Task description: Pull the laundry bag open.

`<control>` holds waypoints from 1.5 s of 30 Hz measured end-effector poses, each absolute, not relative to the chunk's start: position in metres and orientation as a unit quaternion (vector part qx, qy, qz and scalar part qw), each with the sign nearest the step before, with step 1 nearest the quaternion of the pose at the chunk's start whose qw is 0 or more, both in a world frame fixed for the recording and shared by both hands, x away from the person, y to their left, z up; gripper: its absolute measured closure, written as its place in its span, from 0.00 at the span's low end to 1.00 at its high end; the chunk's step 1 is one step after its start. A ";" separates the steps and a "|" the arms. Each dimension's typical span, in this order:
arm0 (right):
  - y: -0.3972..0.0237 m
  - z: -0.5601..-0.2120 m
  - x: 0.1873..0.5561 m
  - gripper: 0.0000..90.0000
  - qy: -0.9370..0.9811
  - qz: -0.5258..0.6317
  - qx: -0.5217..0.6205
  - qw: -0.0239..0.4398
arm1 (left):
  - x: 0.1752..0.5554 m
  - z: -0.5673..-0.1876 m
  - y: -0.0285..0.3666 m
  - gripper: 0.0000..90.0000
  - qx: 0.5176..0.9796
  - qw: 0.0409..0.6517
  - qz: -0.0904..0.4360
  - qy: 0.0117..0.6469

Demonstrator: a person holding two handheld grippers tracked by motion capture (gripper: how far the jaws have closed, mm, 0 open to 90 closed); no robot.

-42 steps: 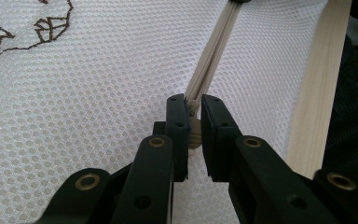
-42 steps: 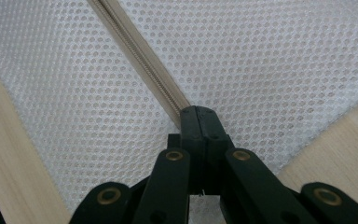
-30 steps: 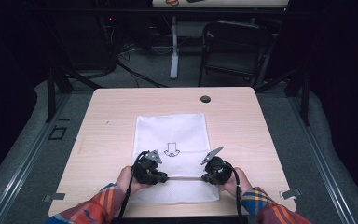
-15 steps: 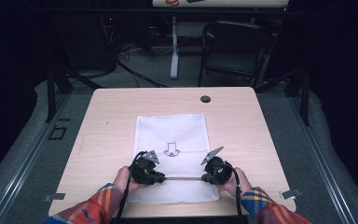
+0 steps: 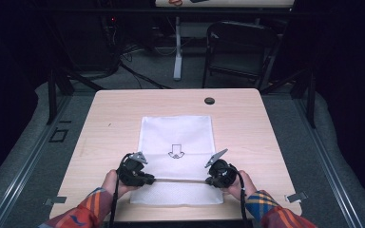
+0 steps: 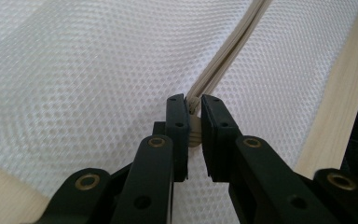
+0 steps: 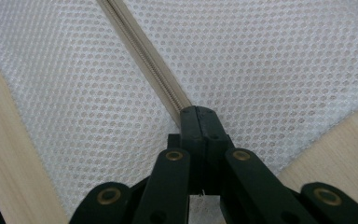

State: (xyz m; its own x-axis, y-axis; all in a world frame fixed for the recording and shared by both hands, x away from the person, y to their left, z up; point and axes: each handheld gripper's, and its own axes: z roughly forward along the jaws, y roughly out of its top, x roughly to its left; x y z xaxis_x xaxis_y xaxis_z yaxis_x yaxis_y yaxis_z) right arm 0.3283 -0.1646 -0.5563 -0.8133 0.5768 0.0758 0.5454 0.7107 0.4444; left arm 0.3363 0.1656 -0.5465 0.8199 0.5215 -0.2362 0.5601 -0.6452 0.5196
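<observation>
Two tongs of mine work the white mesh bag (image 5: pixel 177 142) lying flat on the counter (image 5: pixel 104 123). My left tongs (image 6: pixel 193 109) pinch the beige zipper (image 6: pixel 223 56) at its slider; my right tongs (image 7: pixel 199 116) are clamped tight on the zipper's other end.

A: What lies on the wooden table (image 5: pixel 114 114)?
B: A white mesh bag (image 5: pixel 177 137) printed with an arrow (image 5: pixel 175 151).
A: And the hands?
B: The left gripper (image 5: pixel 148 180) and right gripper (image 5: pixel 209 180) meet opposite ends of its zipper strip (image 5: pixel 178 180) near the front edge.
</observation>
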 end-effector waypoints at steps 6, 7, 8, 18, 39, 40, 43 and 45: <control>-0.164 -0.556 0.328 1.00 0.924 0.229 0.304 0.035 | 0.334 -0.544 0.175 0.91 0.904 0.295 -0.030 0.308; -0.164 -0.556 0.328 1.00 0.924 0.229 0.304 0.035 | 0.334 -0.544 0.176 0.91 0.904 0.295 -0.030 0.310; -0.164 -0.556 0.328 1.00 0.924 0.228 0.305 0.035 | 0.334 -0.544 0.177 0.91 0.902 0.294 -0.031 0.314; -0.165 -0.556 0.328 1.00 0.924 0.228 0.305 0.035 | 0.332 -0.541 0.191 0.91 0.899 0.297 -0.023 0.321; -0.165 -0.557 0.328 1.00 0.922 0.234 0.308 0.034 | 0.326 -0.535 0.231 0.91 0.883 0.298 -0.012 0.363; -0.165 -0.557 0.328 1.00 0.923 0.233 0.305 0.033 | 0.326 -0.535 0.231 0.91 0.881 0.301 -0.012 0.365; -0.165 -0.557 0.328 1.00 0.922 0.235 0.306 0.032 | 0.327 -0.536 0.231 0.91 0.883 0.298 -0.010 0.363; -0.165 -0.557 0.328 1.00 0.922 0.235 0.306 0.032 | 0.328 -0.536 0.229 0.91 0.886 0.293 -0.007 0.359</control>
State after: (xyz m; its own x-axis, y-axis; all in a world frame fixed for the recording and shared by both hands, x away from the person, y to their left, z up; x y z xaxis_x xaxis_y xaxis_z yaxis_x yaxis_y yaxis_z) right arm 0.3282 -0.1655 -0.5570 -0.8109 0.5790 0.0847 0.5489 0.7026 0.4528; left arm 0.3277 0.2293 -0.5358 0.7426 0.6320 -0.2217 0.6396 -0.5711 0.5145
